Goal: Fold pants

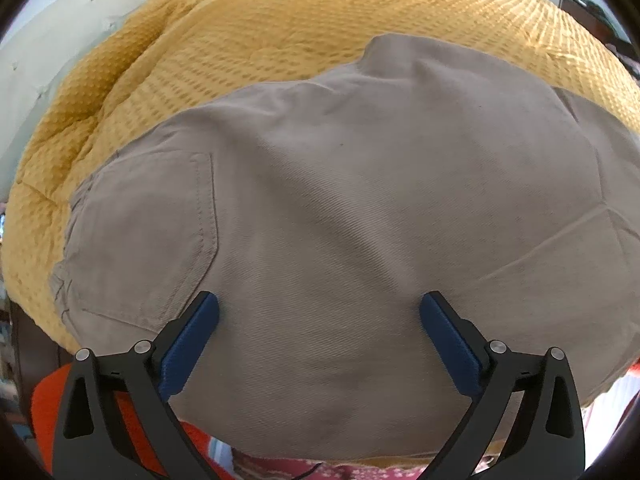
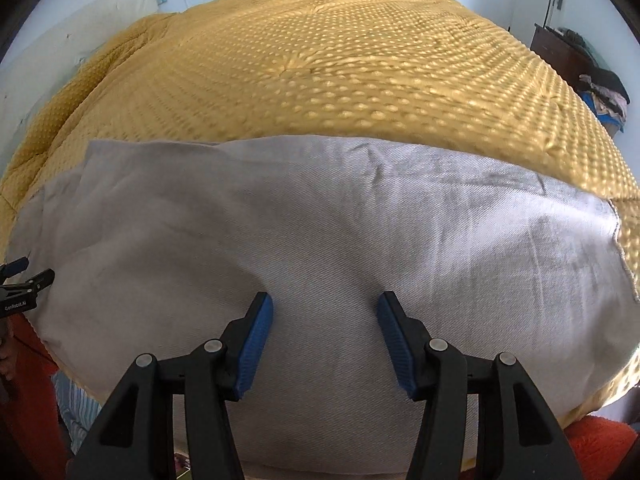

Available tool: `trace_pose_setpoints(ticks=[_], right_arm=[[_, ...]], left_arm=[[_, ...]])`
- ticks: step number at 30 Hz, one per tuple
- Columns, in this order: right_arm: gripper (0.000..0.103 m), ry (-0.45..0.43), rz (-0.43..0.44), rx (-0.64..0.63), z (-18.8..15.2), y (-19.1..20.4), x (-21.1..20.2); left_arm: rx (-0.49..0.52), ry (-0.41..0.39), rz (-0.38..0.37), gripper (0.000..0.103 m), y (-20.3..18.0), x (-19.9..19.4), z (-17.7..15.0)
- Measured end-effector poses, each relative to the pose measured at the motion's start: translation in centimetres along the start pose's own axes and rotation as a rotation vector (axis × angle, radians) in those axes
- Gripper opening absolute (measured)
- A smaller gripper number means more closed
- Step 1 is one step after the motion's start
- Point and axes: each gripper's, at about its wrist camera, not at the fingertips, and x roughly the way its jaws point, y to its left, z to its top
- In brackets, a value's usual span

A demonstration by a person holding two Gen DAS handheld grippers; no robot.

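Observation:
Beige-grey pants [image 1: 340,208] lie flat on a yellow dotted bedspread [image 1: 280,40]. In the left wrist view the waist end with a back pocket [image 1: 160,216] is at the left. My left gripper [image 1: 319,304] is open, its blue pads just above the pants near the front edge. In the right wrist view the leg part of the pants [image 2: 320,232] spreads across, with the hem [image 2: 618,240] at the right. My right gripper [image 2: 325,304] is open over the cloth, holding nothing. The left gripper [image 2: 18,276] shows at the far left edge there.
The bedspread [image 2: 340,72] stretches far behind the pants. An orange cloth [image 1: 52,400] and patterned fabric [image 1: 320,470] lie below the bed's front edge. A dark cabinet with piled clothes [image 2: 600,88] stands at the right. A white wall [image 1: 48,60] is at the left.

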Motion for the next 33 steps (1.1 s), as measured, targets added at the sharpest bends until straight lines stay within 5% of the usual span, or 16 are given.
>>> trace_pose_setpoints(ticks=[33], right_arm=[[0.059, 0.0, -0.034, -0.032, 0.11, 0.35, 0.09]], left_arm=[[0.017, -0.016, 0.005, 0.102, -0.18, 0.4, -0.16]])
